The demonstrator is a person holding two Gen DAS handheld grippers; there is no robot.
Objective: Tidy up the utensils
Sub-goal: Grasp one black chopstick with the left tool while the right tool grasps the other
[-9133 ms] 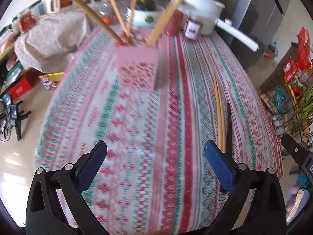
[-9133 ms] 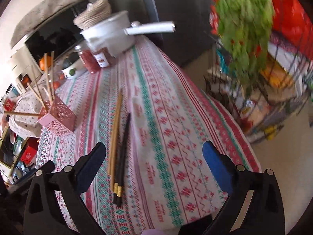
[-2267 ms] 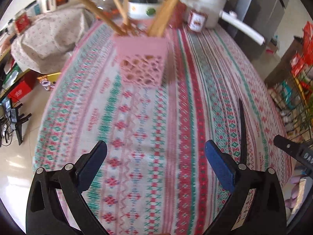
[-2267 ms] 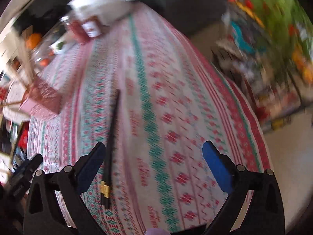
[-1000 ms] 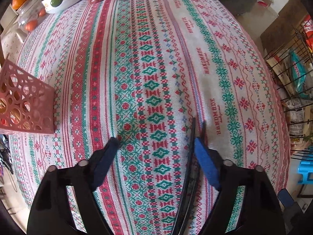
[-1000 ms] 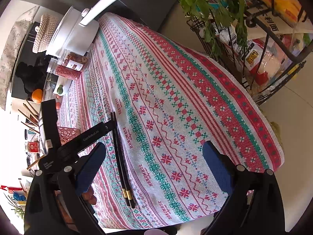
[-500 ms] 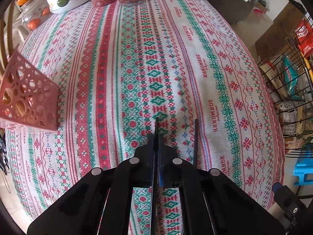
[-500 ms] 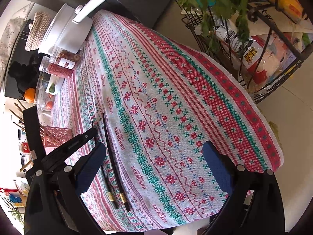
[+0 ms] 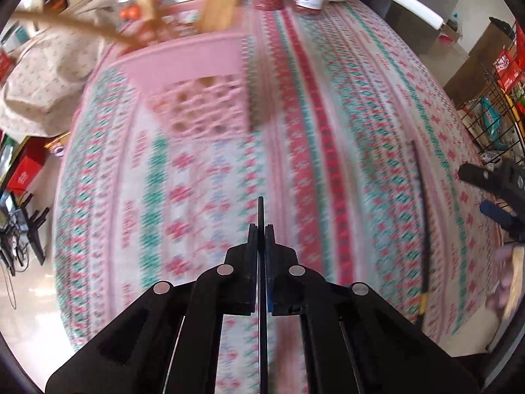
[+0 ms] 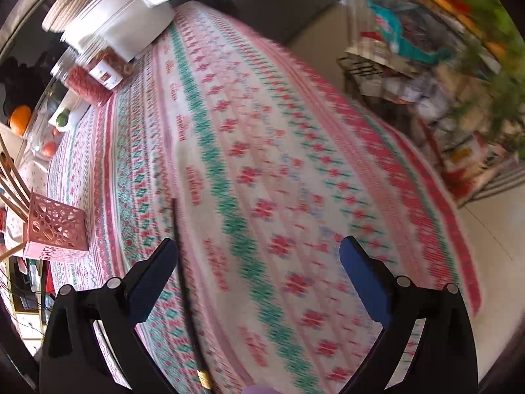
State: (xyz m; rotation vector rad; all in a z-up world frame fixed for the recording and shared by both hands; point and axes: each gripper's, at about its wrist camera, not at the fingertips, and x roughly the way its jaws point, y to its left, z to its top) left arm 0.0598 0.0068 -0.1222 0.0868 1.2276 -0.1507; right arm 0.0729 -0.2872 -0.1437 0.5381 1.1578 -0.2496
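Left gripper [image 9: 261, 233] pinches one black chopstick [image 9: 261, 211], not yet in the pink holder [image 9: 200, 98]; right gripper [image 10: 259, 256] spread, second chopstick [image 10: 183, 262] left on the bench.

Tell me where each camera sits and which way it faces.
Left wrist: on the left gripper, looking along its closed fingers across the tablecloth to the pink holder; a black chopstick is pinched.
Right wrist: on the right gripper, fingers apart, facing the white pot; another black chopstick lies below.
Shared: holder, tablecloth, lying chopstick.
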